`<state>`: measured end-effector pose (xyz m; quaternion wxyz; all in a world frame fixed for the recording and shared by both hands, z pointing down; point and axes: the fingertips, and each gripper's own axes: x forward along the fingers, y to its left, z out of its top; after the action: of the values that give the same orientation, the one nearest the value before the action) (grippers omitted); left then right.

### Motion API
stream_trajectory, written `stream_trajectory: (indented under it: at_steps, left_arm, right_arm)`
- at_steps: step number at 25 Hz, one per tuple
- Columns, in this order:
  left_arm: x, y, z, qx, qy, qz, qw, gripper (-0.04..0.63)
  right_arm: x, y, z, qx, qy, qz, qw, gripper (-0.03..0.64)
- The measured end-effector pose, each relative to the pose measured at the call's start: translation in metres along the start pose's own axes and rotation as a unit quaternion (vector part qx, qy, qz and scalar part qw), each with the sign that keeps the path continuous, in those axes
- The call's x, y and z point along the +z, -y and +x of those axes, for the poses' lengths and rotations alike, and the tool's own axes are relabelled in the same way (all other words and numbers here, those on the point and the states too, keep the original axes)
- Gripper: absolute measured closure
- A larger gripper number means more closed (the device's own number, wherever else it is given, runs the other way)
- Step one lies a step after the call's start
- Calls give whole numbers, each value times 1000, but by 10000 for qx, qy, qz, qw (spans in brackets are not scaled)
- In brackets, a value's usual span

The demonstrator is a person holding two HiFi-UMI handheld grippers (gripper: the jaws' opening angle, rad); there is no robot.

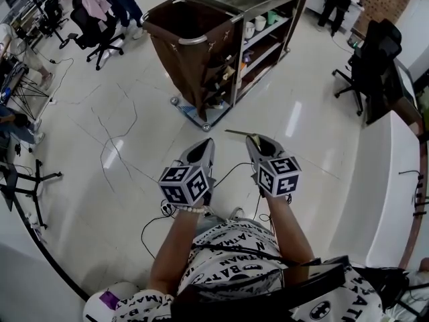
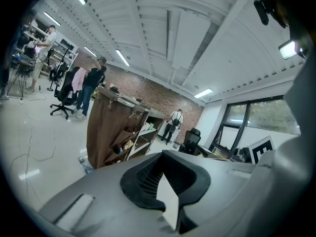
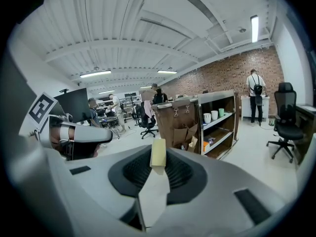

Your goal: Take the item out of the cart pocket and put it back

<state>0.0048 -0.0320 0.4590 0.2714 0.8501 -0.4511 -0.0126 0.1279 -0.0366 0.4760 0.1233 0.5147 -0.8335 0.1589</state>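
The right gripper (image 1: 253, 139) pinches a thin, pale yellow item (image 3: 158, 153) by one end, well short of the cart (image 1: 179, 52) at the far side. It looks light and fairly stiff (a card or a flat packet, hard to tell). Holding it by one end leaves the other free for a side pocket (image 3: 185, 134). The left gripper (image 1: 205, 146) is pressed together, empty. A floor cable (image 1: 110, 149) and an office chair (image 1: 94, 25) sit left of the path.

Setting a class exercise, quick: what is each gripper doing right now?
Left gripper: closed, empty.
Right gripper: closed on a pale yellow flat item.
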Motion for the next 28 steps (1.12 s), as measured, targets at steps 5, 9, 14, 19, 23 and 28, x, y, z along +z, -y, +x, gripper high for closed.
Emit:
stream_trajectory:
  at_steps: [5, 9, 14, 19, 23, 28]
  left_arm:
    - [-1, -4, 1, 29, 5, 22, 10000, 595]
    - [1, -9, 1, 62, 13, -56, 10000, 595]
    - [4, -15, 5, 61, -25, -47, 10000, 595]
    - [9, -24, 8, 49, -32, -44, 10000, 595]
    - [14, -34, 8, 27, -13, -110, 9999, 595]
    - [15, -49, 8, -36, -91, -99, 9999, 595]
  right_arm:
    - [-2, 3, 2, -15, 18, 38, 10000, 538]
    - [2, 3, 5, -26, 28, 34, 10000, 540]
    - [5, 3, 13, -47, 35, 40, 10000, 540]
    - [8, 1, 22, -73, 35, 24, 10000, 538]
    - [14, -4, 30, -111, 16, -35, 9999, 540]
    - [18, -9, 41, -195, 65, -41, 9998, 539]
